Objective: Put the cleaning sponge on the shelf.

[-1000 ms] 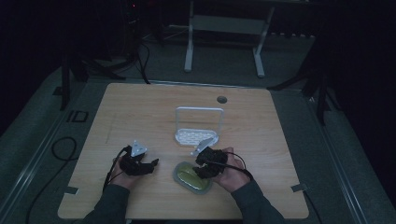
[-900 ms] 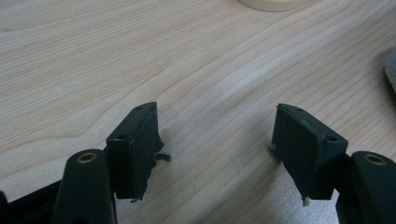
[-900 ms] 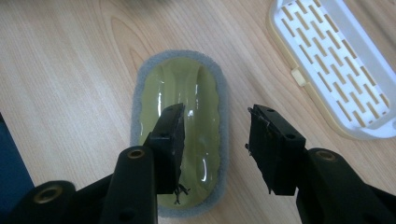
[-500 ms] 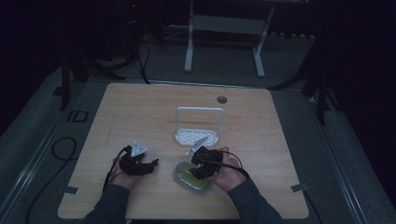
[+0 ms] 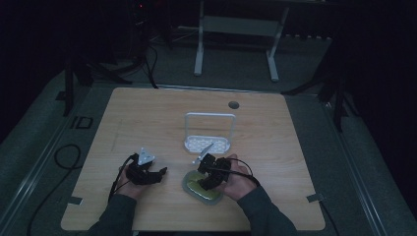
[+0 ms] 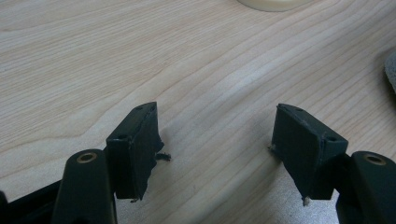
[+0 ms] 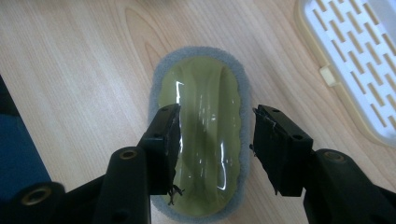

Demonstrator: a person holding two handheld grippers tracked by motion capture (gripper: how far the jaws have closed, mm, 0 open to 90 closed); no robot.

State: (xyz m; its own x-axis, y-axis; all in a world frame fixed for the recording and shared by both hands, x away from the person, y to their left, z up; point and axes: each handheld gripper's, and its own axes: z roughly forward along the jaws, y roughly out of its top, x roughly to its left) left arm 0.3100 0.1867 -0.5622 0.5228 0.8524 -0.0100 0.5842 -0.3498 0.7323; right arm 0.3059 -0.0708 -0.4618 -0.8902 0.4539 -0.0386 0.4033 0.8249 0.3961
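On the light wooden table (image 5: 147, 118) in a dark room we count one oval olive-green scrubber with a grey pad rim (image 7: 201, 121) and one white slotted rack (image 5: 207, 143). Our right gripper (image 7: 212, 140) has its jaws spread, straddling the scrubber. Our left gripper (image 6: 217, 144) is spread wide over bare wood.

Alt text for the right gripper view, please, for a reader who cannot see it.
The right hand-held gripper hangs open over an oval scrubbing pad with a glossy olive-green plastic grip, its jaws straddling the grip. The pad lies on a wooden table; a white slotted tray sits at upper right.
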